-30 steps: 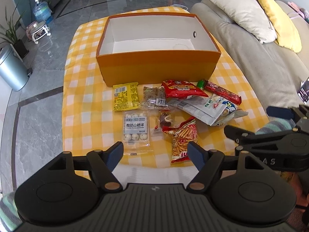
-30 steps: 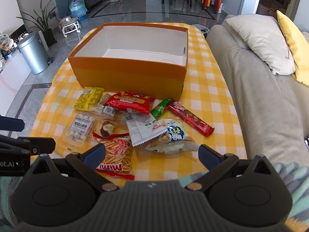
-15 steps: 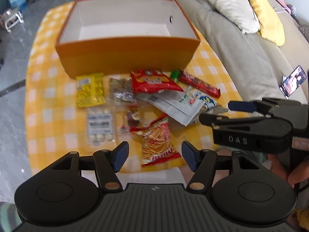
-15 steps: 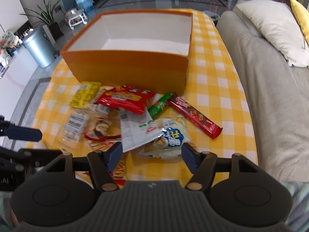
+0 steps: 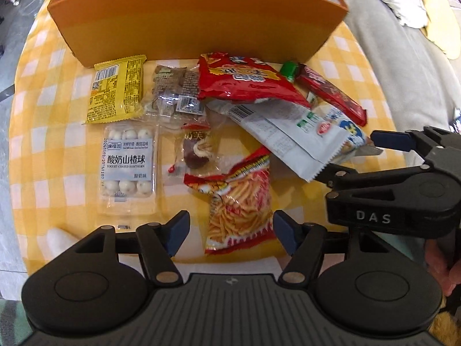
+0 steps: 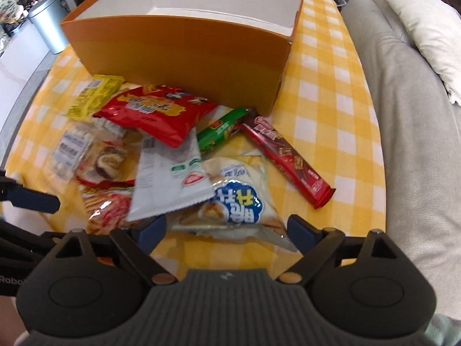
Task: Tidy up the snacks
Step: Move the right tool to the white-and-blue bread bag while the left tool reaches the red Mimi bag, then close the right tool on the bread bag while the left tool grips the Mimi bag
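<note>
Both tools poised over the snack pile, nothing picked yet, so I judge this the reach for the first pickups. The orange box (image 6: 184,54) stands open behind the pile on the yellow checked tablecloth (image 6: 325,132); what I can see of its white inside holds no packet.

My left gripper (image 5: 232,232) hangs with jaws wide, the lower end of the red stick-snack bag (image 5: 240,201) lying between them, pads not touching it. My right gripper (image 6: 227,227) has its jaws opening, the white-and-blue puff bag (image 6: 239,201) between them; I see no pad pressing on it.

Next move, as I read it: settle lower, close on each bag's edge, lift clear, carry over the box's near wall.

The pile is loose and overlapping. A grey-white packet (image 6: 170,178) lies on top of the puff bag and under the red chip bag (image 6: 155,112), so lifting the puff bag may drag its neighbours. The yogurt hawthorn pack (image 5: 126,164) and yellow packet (image 5: 118,92) lie flat and separate. The red chocolate bar (image 6: 288,158) and green tube (image 6: 222,129) sit near the box's corner.
</note>
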{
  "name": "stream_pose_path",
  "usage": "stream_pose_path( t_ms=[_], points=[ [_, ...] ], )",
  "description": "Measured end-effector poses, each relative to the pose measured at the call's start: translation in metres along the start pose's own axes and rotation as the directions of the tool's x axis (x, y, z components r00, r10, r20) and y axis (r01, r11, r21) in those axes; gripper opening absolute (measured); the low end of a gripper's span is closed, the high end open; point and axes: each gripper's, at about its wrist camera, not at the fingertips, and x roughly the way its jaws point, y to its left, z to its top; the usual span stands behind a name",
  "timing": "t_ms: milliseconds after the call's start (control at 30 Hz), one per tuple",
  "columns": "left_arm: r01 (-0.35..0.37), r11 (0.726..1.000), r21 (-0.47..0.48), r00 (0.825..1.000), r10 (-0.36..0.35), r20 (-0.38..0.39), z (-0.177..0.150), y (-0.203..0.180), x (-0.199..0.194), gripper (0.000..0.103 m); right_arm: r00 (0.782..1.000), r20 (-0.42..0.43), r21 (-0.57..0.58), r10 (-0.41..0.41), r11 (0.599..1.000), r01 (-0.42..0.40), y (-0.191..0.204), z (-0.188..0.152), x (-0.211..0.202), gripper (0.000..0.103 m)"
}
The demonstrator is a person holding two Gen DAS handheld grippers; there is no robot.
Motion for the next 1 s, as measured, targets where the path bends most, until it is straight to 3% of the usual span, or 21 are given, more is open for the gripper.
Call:
stream_pose_path(
  t_ms=[133,233,333,467,567,600,700,1000],
  points=[
    [0.0,1.0,-0.015,1.0,-0.001,-0.011,0.003,-0.001,0.008,0.077,0.999,0.025,0.041,0.026,0.999,-0.027,-0.007,0.003,0.008,0.084],
    [-0.007,1.0,-0.021,1.0,0.007,-0.018,0.004,-0.003,0.011,0.074,1.0,0.029,0.031,-0.005,0.999,0.004,-0.004,0.004,0.013,0.078],
    [0.005,1.0,-0.03,1.0,-0.005,-0.019,0.003,-0.004,0.015,0.062,0.999,0.035,0.027,-0.015,1.0,0.014,-0.003,0.004,0.013,0.076],
    [0.045,0.998,-0.045,0.999,-0.046,-0.012,0.002,-0.004,0.013,0.036,0.999,0.042,0.031,-0.021,0.999,0.02,-0.003,0.003,0.011,0.071],
    [0.008,1.0,-0.03,1.0,-0.008,0.0,-0.001,-0.006,0.009,0.033,0.998,0.054,0.019,-0.026,1.0,0.025,-0.001,0.0,0.008,0.064],
    [0.003,1.0,-0.027,1.0,-0.003,0.004,-0.002,-0.006,0.006,0.032,0.998,0.06,0.015,-0.025,1.0,0.024,0.0,-0.001,0.006,0.057],
    [0.018,0.999,-0.036,1.0,-0.018,0.021,-0.006,-0.004,-0.003,0.031,0.998,0.068,0.011,-0.016,1.0,0.016,0.001,-0.003,0.002,0.048],
    [0.012,1.0,-0.023,0.995,-0.009,0.096,-0.015,-0.001,-0.052,0.028,0.995,0.084,-0.027,-0.055,0.998,0.058,0.015,-0.016,-0.029,0.042]
  ],
)
